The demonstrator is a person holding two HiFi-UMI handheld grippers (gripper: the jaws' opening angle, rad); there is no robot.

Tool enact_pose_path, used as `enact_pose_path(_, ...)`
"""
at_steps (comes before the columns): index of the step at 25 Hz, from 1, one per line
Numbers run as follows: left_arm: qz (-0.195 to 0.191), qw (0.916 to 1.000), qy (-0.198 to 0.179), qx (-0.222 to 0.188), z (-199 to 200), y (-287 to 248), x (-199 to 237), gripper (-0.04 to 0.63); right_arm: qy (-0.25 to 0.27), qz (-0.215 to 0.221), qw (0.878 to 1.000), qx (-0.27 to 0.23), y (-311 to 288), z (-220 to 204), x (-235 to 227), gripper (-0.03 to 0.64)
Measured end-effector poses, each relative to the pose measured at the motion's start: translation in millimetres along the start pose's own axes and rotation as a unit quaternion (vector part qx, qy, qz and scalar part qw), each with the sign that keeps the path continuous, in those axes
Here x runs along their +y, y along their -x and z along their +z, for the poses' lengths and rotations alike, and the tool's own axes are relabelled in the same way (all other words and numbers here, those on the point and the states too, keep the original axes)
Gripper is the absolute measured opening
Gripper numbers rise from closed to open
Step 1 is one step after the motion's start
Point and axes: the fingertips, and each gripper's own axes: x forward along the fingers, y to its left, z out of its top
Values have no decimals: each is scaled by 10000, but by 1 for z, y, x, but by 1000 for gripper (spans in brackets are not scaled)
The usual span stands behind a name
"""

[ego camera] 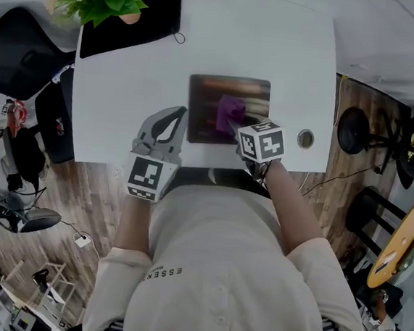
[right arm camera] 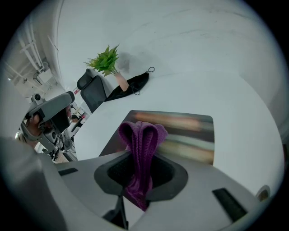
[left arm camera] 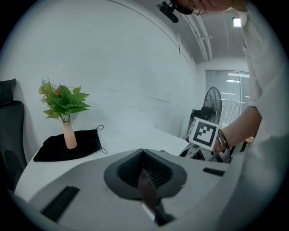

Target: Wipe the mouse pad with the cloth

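Right gripper view shows the right gripper [right arm camera: 141, 173] clamped on the purple cloth [right arm camera: 140, 135], directly over the mouse pad [right arm camera: 189, 131], whose long axis runs left to right. The left gripper [left arm camera: 146, 182], jaws together and empty, sits just left of the pad.

Office: white desk [ego camera: 126, 102], black swivel chair [ego camera: 17, 55], pedestal fan [left arm camera: 212, 104]

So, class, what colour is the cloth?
Purple: the cloth shows best in the right gripper view.
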Motion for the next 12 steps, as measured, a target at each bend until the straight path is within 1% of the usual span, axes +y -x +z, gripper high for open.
enact_pose_path(12,-42,9999,-149,1,11,-28,-58,2,-136,-418,9990,-67,45,-27,-72,91)
